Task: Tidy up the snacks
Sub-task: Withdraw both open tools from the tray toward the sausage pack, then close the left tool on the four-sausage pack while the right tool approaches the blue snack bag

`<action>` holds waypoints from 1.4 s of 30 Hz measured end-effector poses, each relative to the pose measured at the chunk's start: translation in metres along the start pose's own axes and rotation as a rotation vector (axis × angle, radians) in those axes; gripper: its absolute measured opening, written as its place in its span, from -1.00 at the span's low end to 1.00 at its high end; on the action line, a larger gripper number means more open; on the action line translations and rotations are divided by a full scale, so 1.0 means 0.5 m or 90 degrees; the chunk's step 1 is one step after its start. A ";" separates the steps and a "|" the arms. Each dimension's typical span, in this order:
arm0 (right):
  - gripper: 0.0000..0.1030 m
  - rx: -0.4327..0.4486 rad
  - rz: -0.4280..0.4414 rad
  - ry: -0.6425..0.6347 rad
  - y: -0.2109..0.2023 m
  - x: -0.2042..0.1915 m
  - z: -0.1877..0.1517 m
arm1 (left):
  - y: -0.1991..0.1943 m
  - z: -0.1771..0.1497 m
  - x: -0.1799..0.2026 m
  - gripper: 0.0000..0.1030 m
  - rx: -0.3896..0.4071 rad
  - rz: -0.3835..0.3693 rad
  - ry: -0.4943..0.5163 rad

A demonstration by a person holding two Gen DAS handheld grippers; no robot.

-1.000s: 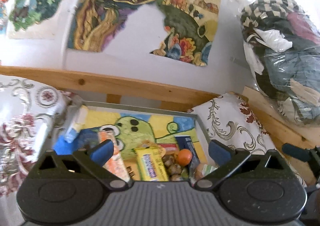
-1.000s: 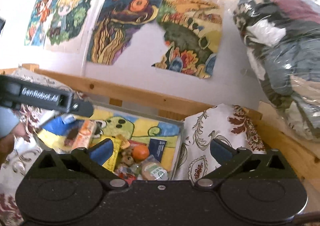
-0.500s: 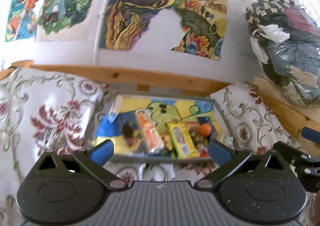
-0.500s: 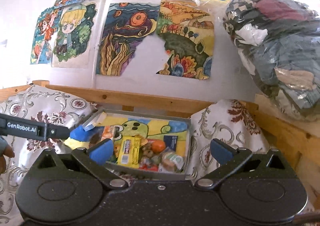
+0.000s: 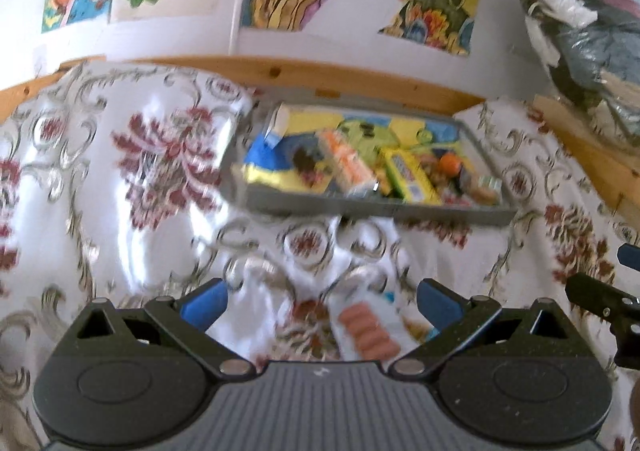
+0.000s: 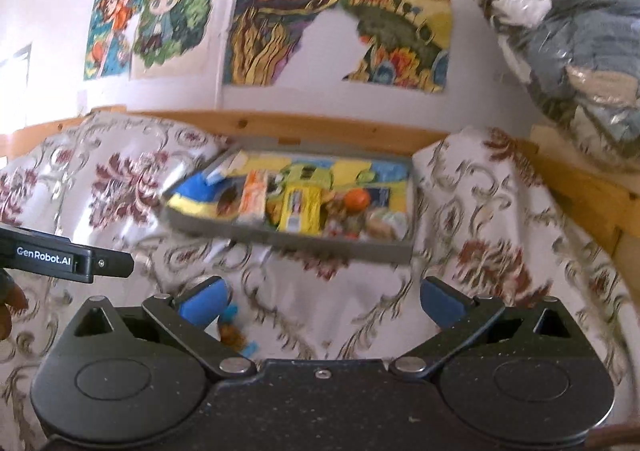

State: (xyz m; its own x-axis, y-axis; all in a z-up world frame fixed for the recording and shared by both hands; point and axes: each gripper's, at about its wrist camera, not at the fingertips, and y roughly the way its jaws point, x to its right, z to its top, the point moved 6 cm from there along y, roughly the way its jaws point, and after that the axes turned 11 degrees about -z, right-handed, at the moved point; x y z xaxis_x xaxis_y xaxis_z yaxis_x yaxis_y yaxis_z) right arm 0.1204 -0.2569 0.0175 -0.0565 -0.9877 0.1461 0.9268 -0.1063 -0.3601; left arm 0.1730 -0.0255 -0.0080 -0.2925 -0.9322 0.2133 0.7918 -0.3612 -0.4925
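Between left gripper fingers, newly visible sausage packet.

A white floral-patterned cloth covers the wood-framed surface. On it rests a grey tray against the wooden rail. Nearer the camera, a white sausage packet lies on the cloth; in the right wrist view, a small blurred wrapper lies there too

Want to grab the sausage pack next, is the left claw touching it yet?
Apart. In the left wrist view the open left claw has cloth showing between each finger and the sausage pack lying between them.
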 end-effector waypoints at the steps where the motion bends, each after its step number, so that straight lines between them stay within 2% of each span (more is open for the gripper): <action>1: 0.99 -0.005 0.003 -0.005 -0.001 -0.006 -0.009 | 0.000 -0.010 -0.004 0.99 -0.007 0.003 -0.005; 8: 0.99 -0.042 0.020 -0.024 -0.003 -0.033 -0.052 | -0.003 -0.054 -0.025 0.99 -0.039 0.015 -0.025; 20: 0.99 -0.072 0.022 -0.012 0.006 -0.032 -0.072 | -0.010 -0.078 -0.039 0.99 -0.064 0.028 -0.032; 33: 0.99 -0.092 0.032 -0.019 0.025 -0.036 -0.081 | 0.004 -0.080 -0.044 0.99 -0.075 0.029 -0.047; 42: 0.99 -0.115 0.050 -0.060 0.062 -0.063 -0.098 | 0.036 -0.079 -0.047 0.99 -0.083 0.013 -0.053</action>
State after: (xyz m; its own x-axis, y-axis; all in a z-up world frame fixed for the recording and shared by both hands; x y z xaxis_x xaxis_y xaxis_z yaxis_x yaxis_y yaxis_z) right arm 0.1328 -0.2346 -0.0433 0.0561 -0.9796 0.1931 0.8449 -0.0565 -0.5319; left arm 0.1731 -0.0112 -0.0553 -0.2267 -0.9362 0.2686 0.7191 -0.3469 -0.6022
